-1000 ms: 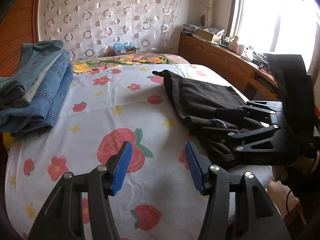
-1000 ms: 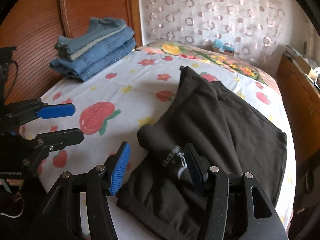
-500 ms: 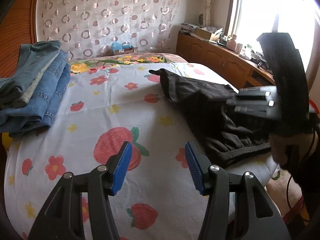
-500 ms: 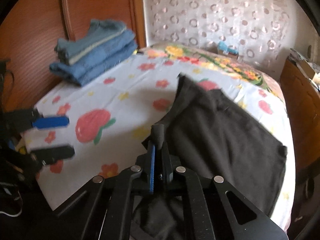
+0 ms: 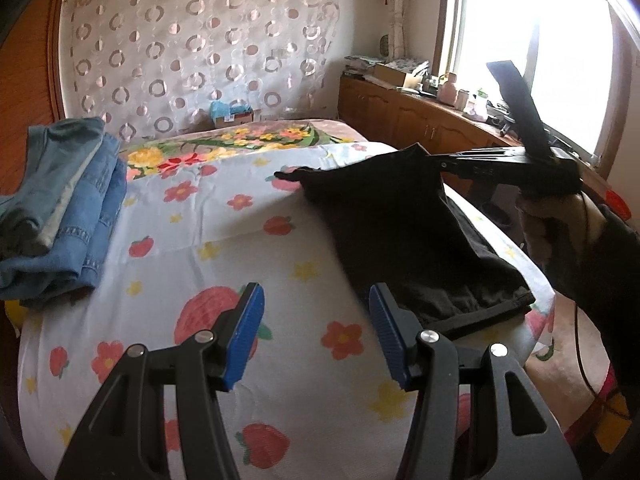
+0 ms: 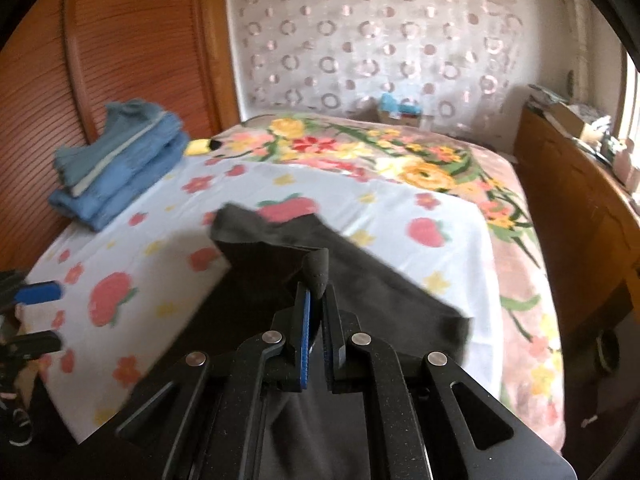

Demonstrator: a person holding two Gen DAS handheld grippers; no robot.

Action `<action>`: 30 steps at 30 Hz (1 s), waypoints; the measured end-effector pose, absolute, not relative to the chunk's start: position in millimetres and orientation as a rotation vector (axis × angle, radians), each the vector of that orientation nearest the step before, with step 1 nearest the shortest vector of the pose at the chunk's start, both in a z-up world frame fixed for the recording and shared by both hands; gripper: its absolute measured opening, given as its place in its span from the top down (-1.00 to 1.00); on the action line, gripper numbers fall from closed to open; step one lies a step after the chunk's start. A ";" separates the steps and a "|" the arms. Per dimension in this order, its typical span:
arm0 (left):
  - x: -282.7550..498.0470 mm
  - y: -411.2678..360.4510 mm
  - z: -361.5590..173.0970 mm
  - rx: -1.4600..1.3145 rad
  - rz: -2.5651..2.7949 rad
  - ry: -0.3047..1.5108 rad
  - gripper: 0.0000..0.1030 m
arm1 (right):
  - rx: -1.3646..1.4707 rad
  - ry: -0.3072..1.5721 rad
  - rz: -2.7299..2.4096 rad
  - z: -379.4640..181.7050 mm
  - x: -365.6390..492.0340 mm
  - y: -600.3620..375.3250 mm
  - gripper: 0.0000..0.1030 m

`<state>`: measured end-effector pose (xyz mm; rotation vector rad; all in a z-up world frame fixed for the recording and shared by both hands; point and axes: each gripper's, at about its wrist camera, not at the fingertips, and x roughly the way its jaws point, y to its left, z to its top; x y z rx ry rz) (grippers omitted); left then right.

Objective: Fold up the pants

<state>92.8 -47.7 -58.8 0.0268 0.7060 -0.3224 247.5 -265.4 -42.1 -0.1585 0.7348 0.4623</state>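
Note:
The black pants (image 5: 404,232) lie on the right side of the bed, waistband near the front edge. My right gripper (image 6: 316,300) is shut on a pinched fold of the black pants (image 6: 256,284) and holds it lifted above the bed; it also shows in the left wrist view (image 5: 444,158), raised with cloth hanging from it. My left gripper (image 5: 316,324) is open and empty, low over the flowered sheet, left of the pants' waistband.
A stack of folded blue jeans (image 5: 60,208) sits at the bed's left side by the wooden headboard (image 6: 120,48). The flowered sheet (image 5: 208,248) covers the bed. A wooden cabinet (image 5: 404,120) with clutter runs under the window on the right.
My right gripper closed on the pants' edge and lifted it up and away from the bed. The left gripper stayed open, almost still.

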 end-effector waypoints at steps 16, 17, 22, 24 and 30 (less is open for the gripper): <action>93.3 -63.4 -66.5 0.051 -0.345 0.730 -0.05 | -0.090 0.790 0.240 -65.4 290.3 -334.9 0.72; 93.2 -64.2 -67.2 0.051 -0.345 0.732 -0.05 | -0.075 0.791 0.245 -67.0 288.4 -338.9 0.72; 93.7 -68.5 -72.1 0.051 -0.349 0.744 -0.06 | -0.053 0.796 0.247 -71.3 279.7 -350.3 0.67; 94.5 -70.2 -74.9 0.052 -0.352 0.750 -0.05 | -0.050 0.795 0.248 -71.8 275.7 -352.2 0.57; 100.2 -77.4 -87.7 0.059 -0.362 0.780 -0.05 | -0.039 0.790 0.292 -72.3 274.1 -342.8 0.24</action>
